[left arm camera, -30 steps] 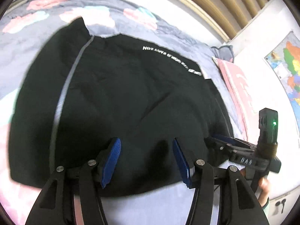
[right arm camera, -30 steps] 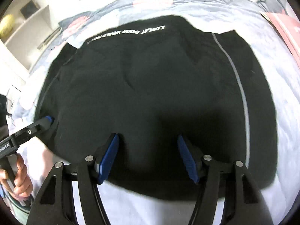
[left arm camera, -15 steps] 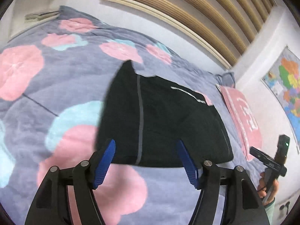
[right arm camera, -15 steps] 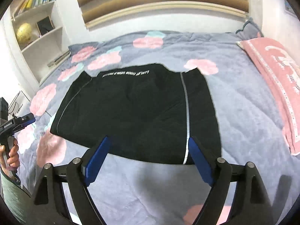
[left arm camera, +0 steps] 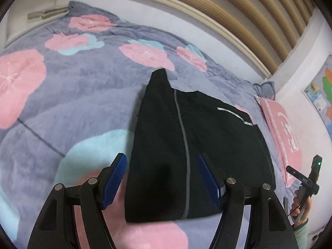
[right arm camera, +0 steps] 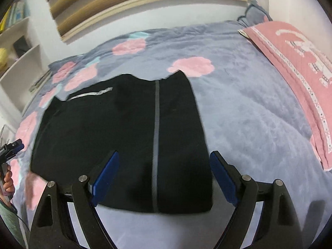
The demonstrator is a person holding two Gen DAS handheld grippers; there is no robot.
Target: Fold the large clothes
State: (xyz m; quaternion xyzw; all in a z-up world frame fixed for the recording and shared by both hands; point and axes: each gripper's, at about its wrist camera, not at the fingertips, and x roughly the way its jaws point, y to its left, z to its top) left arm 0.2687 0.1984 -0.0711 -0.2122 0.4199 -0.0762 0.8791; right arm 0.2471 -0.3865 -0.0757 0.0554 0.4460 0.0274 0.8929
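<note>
A black garment (left arm camera: 199,145) with grey side stripes and white lettering lies folded flat as a rectangle on the bed; it also shows in the right wrist view (right arm camera: 124,141). My left gripper (left arm camera: 161,182) is open and empty, held above the garment's near left end. My right gripper (right arm camera: 164,178) is open and empty, held above the near right end. Each gripper shows in the other's view: the right gripper (left arm camera: 305,182) at the right edge, the left gripper (right arm camera: 10,149) at the left edge.
The bed has a grey blanket (left arm camera: 72,95) with pink and blue flowers. A pink pillow (right arm camera: 294,66) lies at the right end. A slatted headboard (left arm camera: 217,4) runs along the far wall. White shelves (right arm camera: 18,47) stand at the left.
Both grippers have lifted up and back from the garment, which now looks smaller and lies whole in view. Both stayed open.
</note>
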